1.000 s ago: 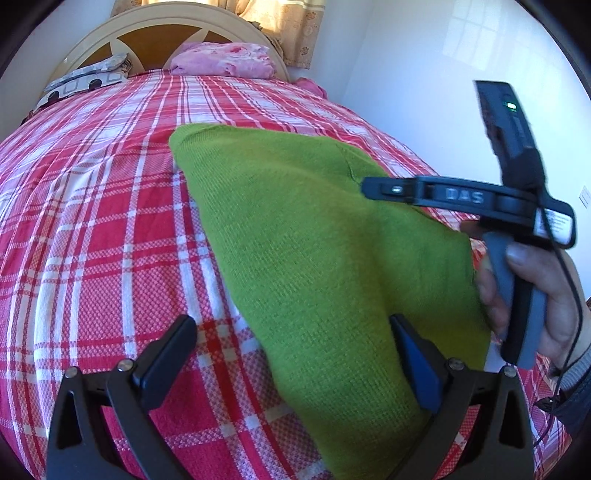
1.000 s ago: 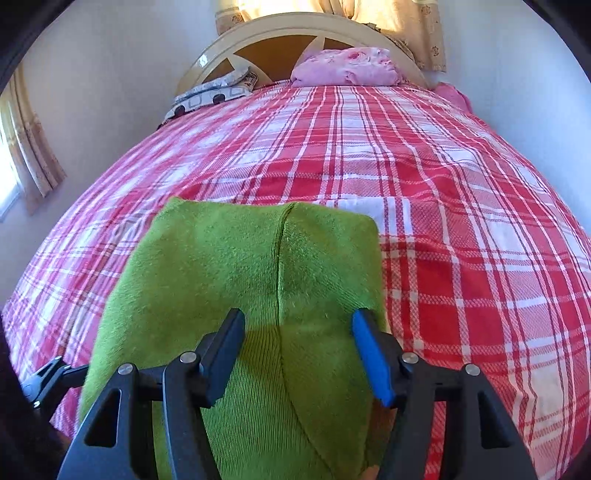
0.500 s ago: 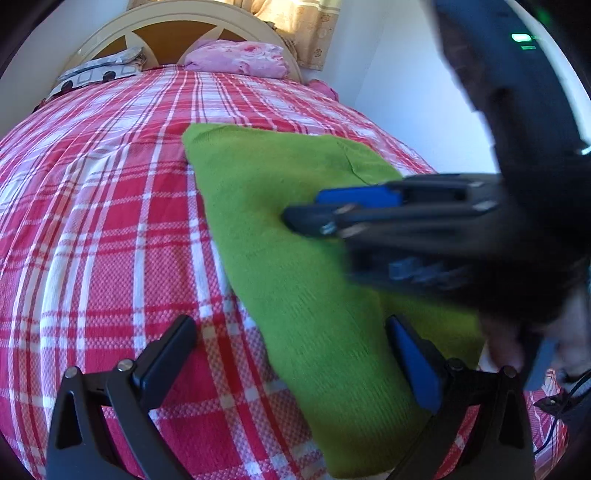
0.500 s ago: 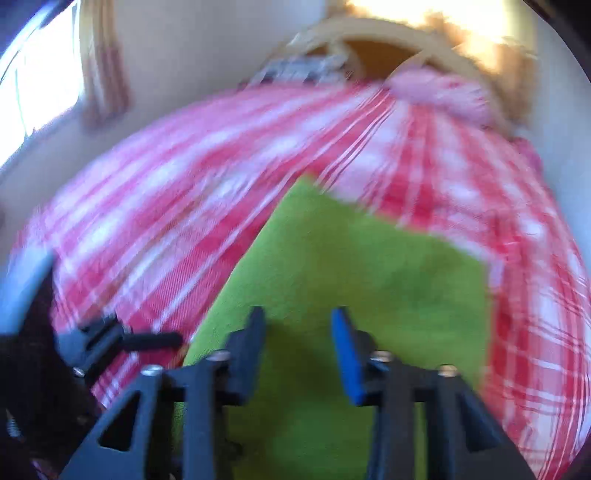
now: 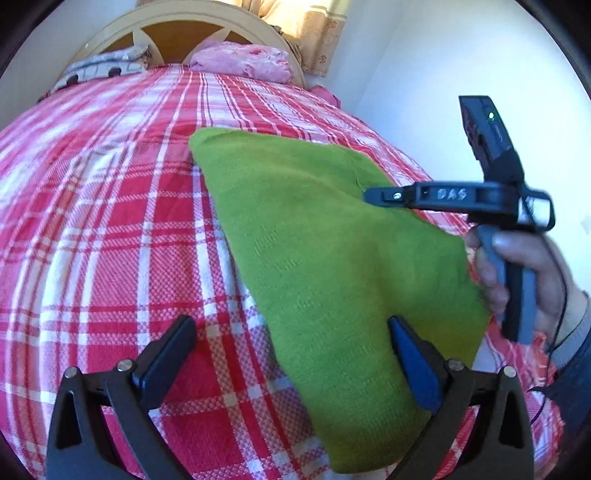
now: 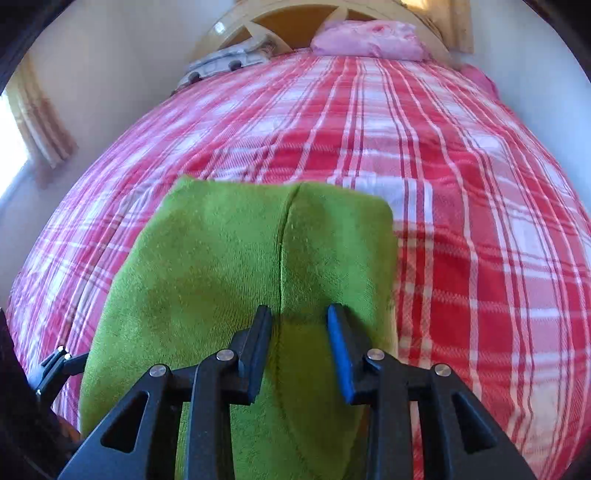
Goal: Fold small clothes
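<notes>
A green knitted garment (image 5: 317,236) lies folded on the red plaid bedspread (image 5: 96,229). My left gripper (image 5: 291,354) is open and empty, low over the garment's near left edge. In the right wrist view the garment (image 6: 229,266) shows a seam down its middle. My right gripper (image 6: 299,332) is open with its jaws partly closed, astride that seam just above the cloth. The right gripper also shows in the left wrist view (image 5: 384,195), hovering over the garment's right side, held by a hand.
A pink pillow (image 5: 243,62) and a patterned pillow (image 5: 99,68) lie at the wooden headboard (image 5: 177,29). A white wall (image 5: 424,74) runs along the bed's right side. A curtain (image 6: 40,122) hangs at the left.
My right gripper swung left across the garment and came back over its right side, its jaws now narrower than a second ago. My left gripper stayed open and barely moved.
</notes>
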The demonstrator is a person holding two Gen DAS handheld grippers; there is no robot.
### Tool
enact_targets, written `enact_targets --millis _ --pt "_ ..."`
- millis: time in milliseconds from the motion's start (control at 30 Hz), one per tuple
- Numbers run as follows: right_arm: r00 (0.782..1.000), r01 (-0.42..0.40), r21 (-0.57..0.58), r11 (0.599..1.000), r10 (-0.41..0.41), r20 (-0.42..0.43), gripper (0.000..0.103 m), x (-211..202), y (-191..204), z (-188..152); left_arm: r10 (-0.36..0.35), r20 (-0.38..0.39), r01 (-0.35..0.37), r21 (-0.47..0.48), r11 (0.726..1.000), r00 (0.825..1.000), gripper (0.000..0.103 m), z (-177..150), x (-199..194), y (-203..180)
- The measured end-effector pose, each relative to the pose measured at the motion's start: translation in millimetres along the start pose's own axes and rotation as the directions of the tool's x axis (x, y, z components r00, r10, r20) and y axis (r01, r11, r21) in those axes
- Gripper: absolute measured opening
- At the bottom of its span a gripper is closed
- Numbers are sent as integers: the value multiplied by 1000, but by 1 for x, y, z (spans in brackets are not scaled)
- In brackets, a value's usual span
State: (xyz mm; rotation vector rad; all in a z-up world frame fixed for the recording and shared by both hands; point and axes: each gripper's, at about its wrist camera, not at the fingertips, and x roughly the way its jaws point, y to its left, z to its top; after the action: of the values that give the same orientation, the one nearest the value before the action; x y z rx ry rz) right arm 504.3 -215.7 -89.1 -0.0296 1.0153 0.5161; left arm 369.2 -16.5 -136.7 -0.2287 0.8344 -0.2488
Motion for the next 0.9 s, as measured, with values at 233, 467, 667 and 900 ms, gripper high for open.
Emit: enact_targets --millis 233,467,667,900 --pt "990 -37 72 997 27 138 60 -34 -32 -10 -9 49 12 -51 999 999 103 -1 -11 10" --pt "977 -205 269 941 181 111 60 -14 -82 -20 -47 14 48 -88 995 999 103 8 1 8" --pt "932 -360 352 864 344 111 61 11 -96 -17 -9 -21 8 -39 999 1000 103 6 10 -1" --pt "928 -373 316 872 345 144 61 24 -90 -7 0 -46 3 50 999 999 103 5 17 -19"
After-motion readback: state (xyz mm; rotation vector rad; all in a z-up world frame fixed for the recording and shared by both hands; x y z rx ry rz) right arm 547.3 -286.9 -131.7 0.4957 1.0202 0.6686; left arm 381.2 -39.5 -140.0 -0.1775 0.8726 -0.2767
